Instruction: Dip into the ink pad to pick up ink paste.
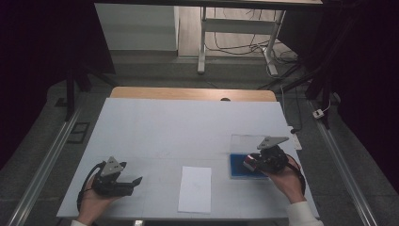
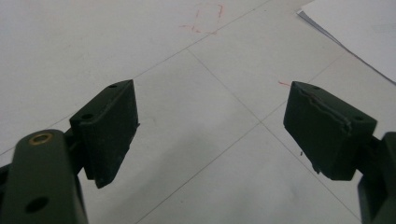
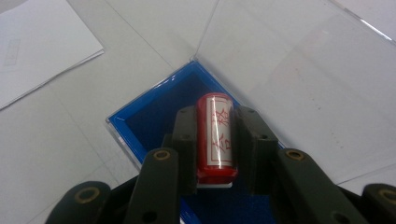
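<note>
My right gripper (image 3: 214, 122) is shut on a red cylindrical stamp (image 3: 215, 135) with a white label bearing red characters. It holds the stamp over a blue box (image 3: 149, 119) whose clear lid (image 3: 299, 70) lies open flat behind it. In the high view the right gripper (image 1: 250, 164) sits over the blue box (image 1: 237, 165) at the table's right. My left gripper (image 1: 136, 181) rests low at the front left, jaws wide open with nothing between them; its black pads (image 2: 112, 126) frame bare white tabletop.
A white sheet of paper (image 1: 195, 189) lies at the front middle of the white table (image 1: 179, 127); its corner (image 2: 355, 28) shows in the left gripper view. Faint red marks (image 2: 205, 21) are on the tabletop. A desk frame and cables stand on the floor beyond.
</note>
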The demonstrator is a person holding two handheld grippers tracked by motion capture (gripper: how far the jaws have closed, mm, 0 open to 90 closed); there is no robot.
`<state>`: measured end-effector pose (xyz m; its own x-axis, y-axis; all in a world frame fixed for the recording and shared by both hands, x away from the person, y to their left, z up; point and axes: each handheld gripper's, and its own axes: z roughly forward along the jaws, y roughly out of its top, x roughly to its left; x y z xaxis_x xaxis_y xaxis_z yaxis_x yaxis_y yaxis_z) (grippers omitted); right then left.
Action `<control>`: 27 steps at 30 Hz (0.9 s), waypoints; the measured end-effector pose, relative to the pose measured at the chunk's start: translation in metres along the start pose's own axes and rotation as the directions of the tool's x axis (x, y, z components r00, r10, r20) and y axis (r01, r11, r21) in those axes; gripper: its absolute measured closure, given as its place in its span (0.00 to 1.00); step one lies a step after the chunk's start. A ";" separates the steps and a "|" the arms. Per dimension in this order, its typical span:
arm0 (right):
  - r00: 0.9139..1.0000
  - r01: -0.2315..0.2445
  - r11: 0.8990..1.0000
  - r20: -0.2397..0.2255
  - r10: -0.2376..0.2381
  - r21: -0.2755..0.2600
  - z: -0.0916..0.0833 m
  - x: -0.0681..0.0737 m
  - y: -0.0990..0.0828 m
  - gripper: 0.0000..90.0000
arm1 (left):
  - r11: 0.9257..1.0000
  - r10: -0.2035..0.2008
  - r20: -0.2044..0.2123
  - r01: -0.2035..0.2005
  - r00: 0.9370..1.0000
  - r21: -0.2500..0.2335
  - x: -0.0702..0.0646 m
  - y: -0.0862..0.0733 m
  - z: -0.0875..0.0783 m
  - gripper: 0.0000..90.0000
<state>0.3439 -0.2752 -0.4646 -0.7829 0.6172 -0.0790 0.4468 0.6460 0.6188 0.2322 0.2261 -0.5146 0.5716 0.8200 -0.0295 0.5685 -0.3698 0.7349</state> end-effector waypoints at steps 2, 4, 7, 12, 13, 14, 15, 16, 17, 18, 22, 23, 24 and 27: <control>1.000 0.001 1.000 0.004 -0.001 0.007 0.000 0.001 0.001 0.78 | 1.000 0.000 -0.001 0.000 1.000 -0.001 0.000 0.000 0.000 0.20; 1.000 0.000 1.000 0.005 0.000 0.010 0.000 0.001 0.001 0.78 | 1.000 0.000 -0.001 0.000 1.000 -0.001 0.000 0.000 0.000 0.20; 1.000 0.004 1.000 0.006 -0.005 0.014 0.000 0.001 0.002 0.78 | 1.000 0.001 0.000 -0.001 1.000 0.000 0.000 0.000 0.000 0.20; 1.000 0.003 1.000 0.010 -0.003 0.020 0.000 0.002 0.003 0.78 | 1.000 0.001 0.000 -0.001 1.000 0.000 0.000 0.000 0.000 0.20; 1.000 0.003 1.000 0.011 -0.004 0.023 0.001 0.002 0.003 0.78 | 1.000 0.002 0.000 -0.002 1.000 0.000 0.000 0.000 -0.001 0.20; 1.000 0.003 1.000 0.011 -0.004 0.023 0.001 0.002 0.003 0.78 | 1.000 0.002 -0.001 -0.002 1.000 -0.001 0.000 0.000 -0.001 0.20; 1.000 0.004 1.000 0.011 -0.004 0.025 0.001 0.002 0.003 0.78 | 1.000 0.001 0.000 -0.001 1.000 -0.001 0.000 0.000 -0.001 0.20; 1.000 0.003 1.000 0.011 -0.003 0.026 0.001 0.002 0.003 0.78 | 1.000 0.002 -0.001 -0.002 1.000 -0.001 0.000 0.000 -0.001 0.20; 1.000 0.003 1.000 0.011 -0.003 0.027 0.001 0.002 0.003 0.78 | 1.000 0.002 -0.001 -0.002 1.000 -0.001 0.000 0.000 -0.001 0.20; 1.000 0.003 1.000 0.010 -0.004 0.027 0.001 0.001 0.003 0.78 | 1.000 0.002 -0.002 -0.002 1.000 -0.001 0.000 0.000 -0.001 0.20; 1.000 0.006 0.999 0.013 -0.007 0.037 0.003 0.001 0.002 0.78 | 1.000 0.001 -0.002 -0.001 1.000 0.002 0.000 0.000 -0.001 0.20; 1.000 0.012 0.998 0.021 -0.013 0.054 0.005 0.003 0.003 0.78 | 1.000 0.000 -0.003 0.000 1.000 0.002 -0.001 0.000 -0.001 0.20; 0.999 0.022 0.998 0.029 -0.024 0.064 0.006 0.005 0.004 0.78 | 1.000 0.001 -0.004 -0.001 1.000 0.003 -0.001 0.000 -0.001 0.20; 0.999 0.022 0.996 0.040 -0.026 0.085 0.007 0.007 0.006 0.78 | 1.000 0.002 -0.004 -0.002 1.000 0.005 -0.002 -0.001 -0.001 0.20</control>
<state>0.3442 -0.2641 -0.4675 -0.7763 0.6176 -0.1259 0.4643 0.6954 0.5484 0.2302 0.2255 -0.5142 0.5703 0.8210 -0.0255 0.5704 -0.3735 0.7315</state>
